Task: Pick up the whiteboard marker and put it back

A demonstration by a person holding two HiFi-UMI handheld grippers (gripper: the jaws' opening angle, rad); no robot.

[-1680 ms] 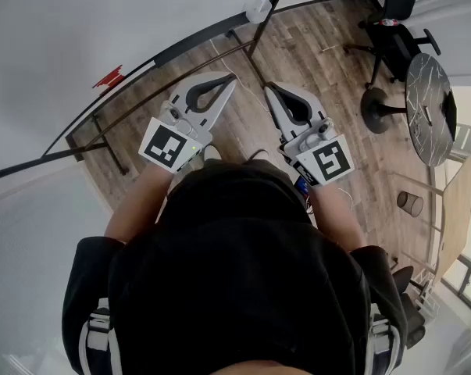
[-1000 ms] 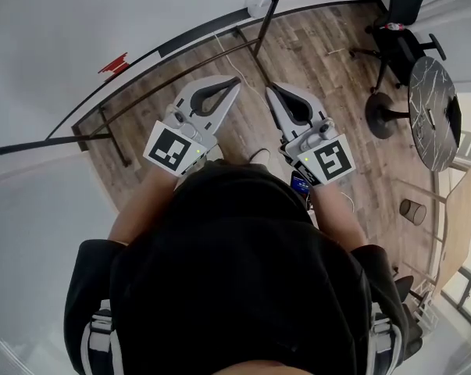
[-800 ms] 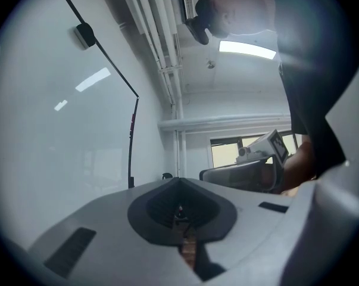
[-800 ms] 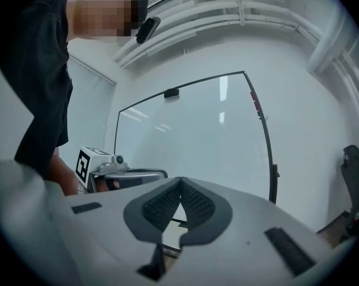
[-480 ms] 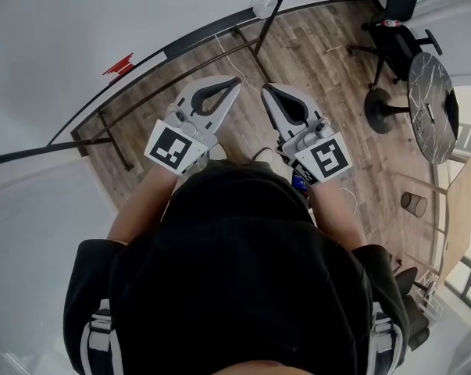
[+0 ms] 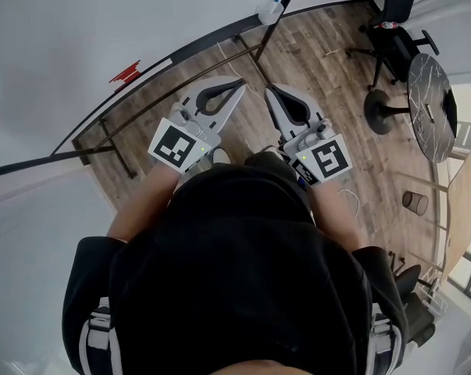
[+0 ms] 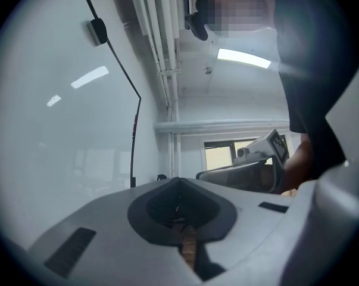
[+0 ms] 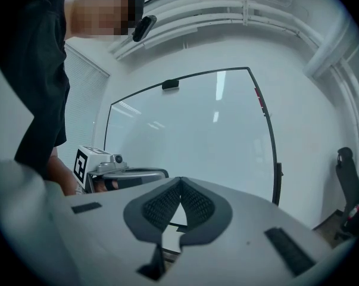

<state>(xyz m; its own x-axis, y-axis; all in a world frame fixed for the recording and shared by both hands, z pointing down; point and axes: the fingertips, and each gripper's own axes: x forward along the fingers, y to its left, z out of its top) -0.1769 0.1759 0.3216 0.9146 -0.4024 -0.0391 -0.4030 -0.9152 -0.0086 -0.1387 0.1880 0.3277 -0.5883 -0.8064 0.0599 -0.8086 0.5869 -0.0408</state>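
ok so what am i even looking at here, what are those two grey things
No robot here: a person holds a tool in each hand. The head view comes from a camera on the person's head, looking down at the left tongs and the right tongs over a wood floor. The two gripper views come from cameras riding on each tool, looking along its tongs. Both tongs are shut and hold nothing. Ahead stands a whiteboard; a small red thing sits at its lower edge, too small to name. A round table and a chair stand at the right.

The wood floor (image 6: 321, 57) carries an office chair (image 6: 397, 36).
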